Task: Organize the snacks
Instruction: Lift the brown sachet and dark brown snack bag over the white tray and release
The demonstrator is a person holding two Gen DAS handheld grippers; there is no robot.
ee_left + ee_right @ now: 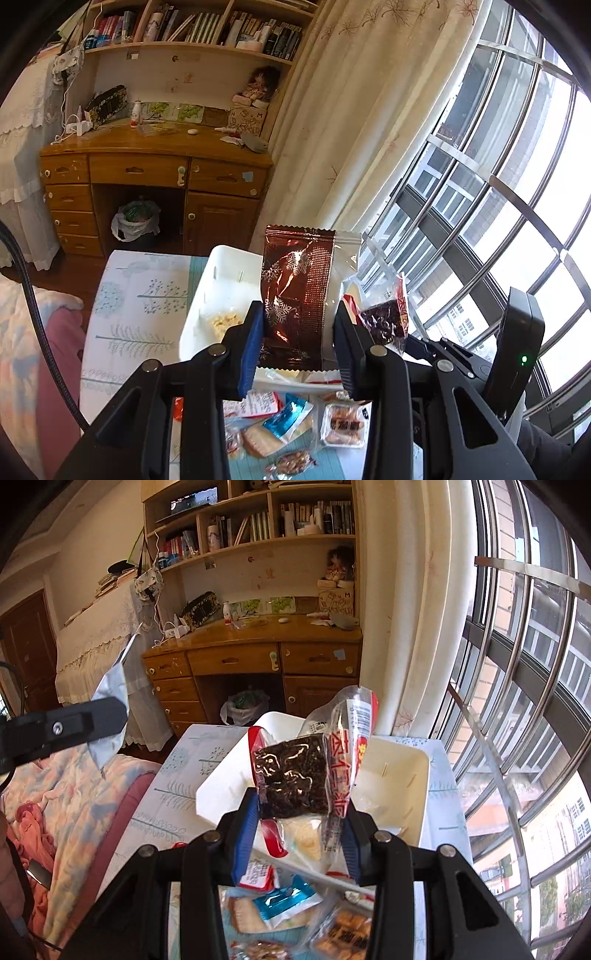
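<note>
Progress: early, by my reading. The white bin (417, 775) holds only a pale snack or two (225, 323); a pile of loose packets (284, 908) lies on the worktop (140, 295) in front of it.
Left claw (299, 325): clenched on a copper-brown foil packet (295, 295), held upright in the air, near the bin's edge.
Right claw (299, 819): clenched on a clear packet with a dark filling (295, 779), lifted over the bin.
Left to do: both held packets still to be set in the bin, then the pile.
Foil packet: glossy, crinkled, white snowflake print, zigzag-cut ends.
Clear packet: thin film, red printed edges, dark lumpy block inside.
Bin: smooth white plastic, rounded corners, slotted wall.
Pile: small film-wrapped biscuits, one blue-and-white wrapper (288, 417).
Worktop cover: pale cloth, blue-grey plant print.
</note>
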